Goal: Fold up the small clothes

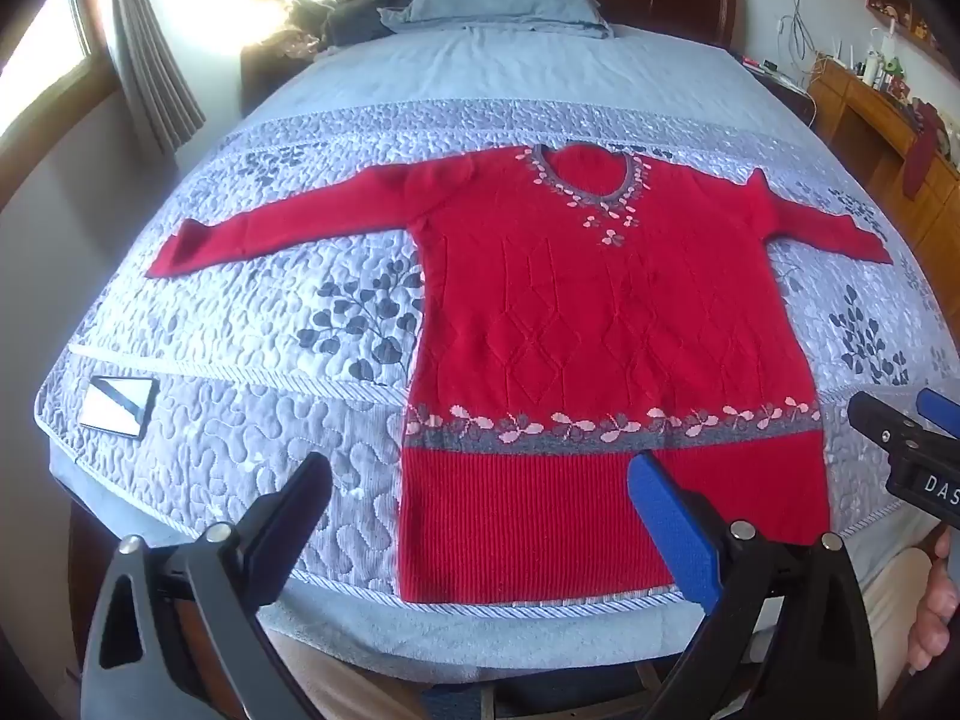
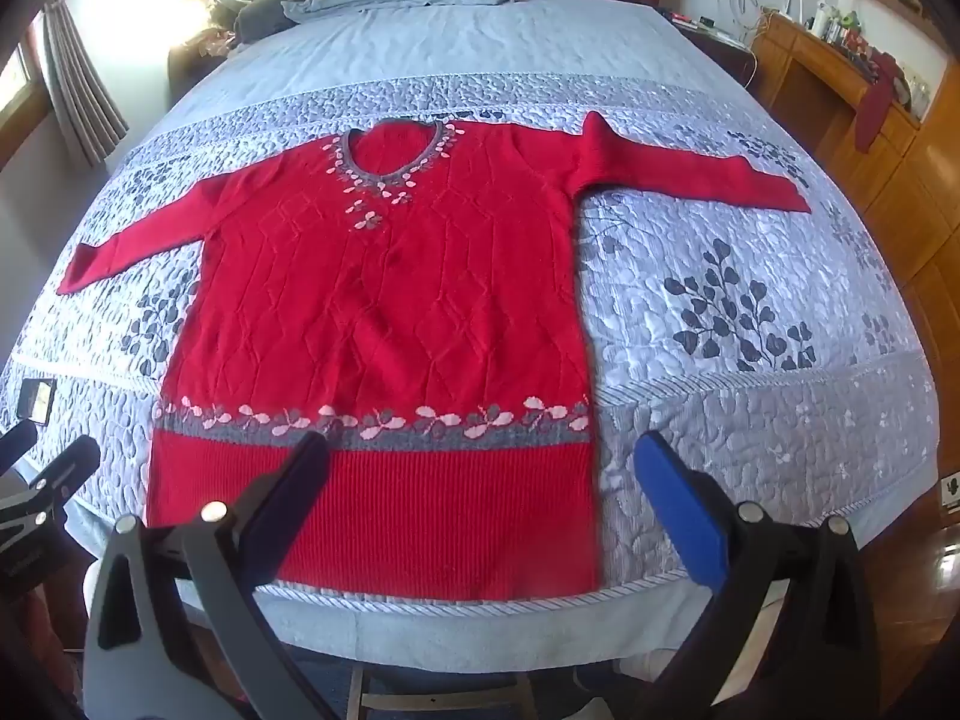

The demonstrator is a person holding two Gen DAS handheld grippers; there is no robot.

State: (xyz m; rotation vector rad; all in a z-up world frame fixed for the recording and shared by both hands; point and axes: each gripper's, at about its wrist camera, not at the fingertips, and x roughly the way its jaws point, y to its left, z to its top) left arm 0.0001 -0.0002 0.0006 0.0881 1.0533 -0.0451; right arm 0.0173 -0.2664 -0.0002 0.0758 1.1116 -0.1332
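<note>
A red knitted sweater [image 1: 600,330] lies flat, front up, on the bed, both sleeves spread out, with a grey flowered band above its ribbed hem. It also shows in the right wrist view [image 2: 384,312]. My left gripper [image 1: 480,480] is open and empty, held above the hem's left corner. My right gripper [image 2: 480,462] is open and empty, held above the hem's right corner. The right gripper's tips show at the right edge of the left wrist view [image 1: 900,420].
The bed has a grey-and-white quilted cover [image 1: 240,312] with leaf prints. A phone [image 1: 120,405] lies on it at the near left. A pillow [image 1: 498,3] lies at the headboard. A wooden dresser [image 2: 840,96] stands to the right.
</note>
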